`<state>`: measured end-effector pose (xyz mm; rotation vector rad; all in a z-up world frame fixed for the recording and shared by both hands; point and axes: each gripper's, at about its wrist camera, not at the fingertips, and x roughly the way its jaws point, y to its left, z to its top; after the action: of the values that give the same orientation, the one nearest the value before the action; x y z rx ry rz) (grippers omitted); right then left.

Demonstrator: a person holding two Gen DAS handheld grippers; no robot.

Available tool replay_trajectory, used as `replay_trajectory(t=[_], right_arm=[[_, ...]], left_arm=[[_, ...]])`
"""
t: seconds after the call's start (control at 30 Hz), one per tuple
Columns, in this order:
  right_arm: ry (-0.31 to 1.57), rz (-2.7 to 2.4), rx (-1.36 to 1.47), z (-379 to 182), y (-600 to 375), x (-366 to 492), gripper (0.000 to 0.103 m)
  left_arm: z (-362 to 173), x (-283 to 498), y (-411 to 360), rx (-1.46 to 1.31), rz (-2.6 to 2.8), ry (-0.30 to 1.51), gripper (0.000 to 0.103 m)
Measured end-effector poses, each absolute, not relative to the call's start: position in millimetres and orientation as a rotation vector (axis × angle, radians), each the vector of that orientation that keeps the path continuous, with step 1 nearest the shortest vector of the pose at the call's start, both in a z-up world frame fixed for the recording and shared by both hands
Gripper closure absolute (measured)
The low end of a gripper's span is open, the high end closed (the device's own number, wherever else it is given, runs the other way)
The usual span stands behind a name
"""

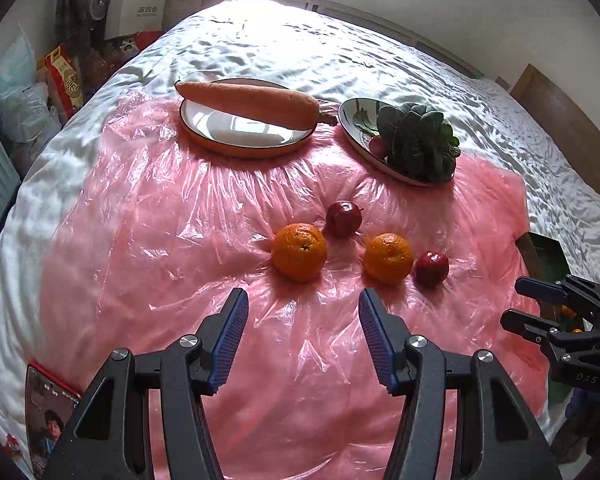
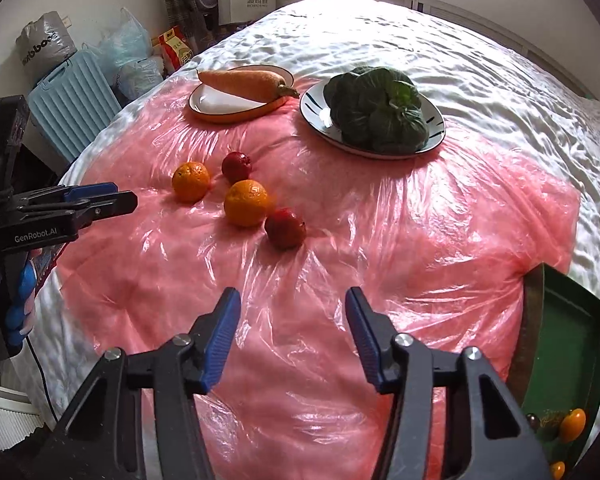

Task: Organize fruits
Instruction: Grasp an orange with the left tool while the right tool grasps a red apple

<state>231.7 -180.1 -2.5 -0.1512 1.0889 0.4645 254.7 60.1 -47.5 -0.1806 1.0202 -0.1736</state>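
I'm looking at two oranges and two red apples lying in a loose cluster on the pink plastic sheet, the far apple just behind the left orange and the near apple just beside the right one. My left gripper is hovering with its jaws spread wide and empty just short of the oranges, while my right gripper is likewise gaping with nothing between its pads, well back from the fruit. Beyond the cluster a carrot is lying across an orange-rimmed plate and a leafy green vegetable is sitting on a patterned plate, and a green tray at the sheet's right edge is holding what may be small oranges, too cropped to be sure.
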Motion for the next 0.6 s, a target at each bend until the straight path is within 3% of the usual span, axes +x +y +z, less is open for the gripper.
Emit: replay_trajectory(t=[0.1,0.37,0.6], right_arm=[[1.086,0.480,-0.164,-10,-172,247,0.015],[1.094,0.514,-0.201,-29,-154,271,0.017],[1.102,0.534,-0.253,-39,-140,280,0.026]], left_arm=[[-54,275,60,-0.193,-0.156,1.030,0.052],[-70,298,49,-0.165,-0.128,1.051,0.052],[-83,305,49,-0.162,-0.107,1.071,0.052]])
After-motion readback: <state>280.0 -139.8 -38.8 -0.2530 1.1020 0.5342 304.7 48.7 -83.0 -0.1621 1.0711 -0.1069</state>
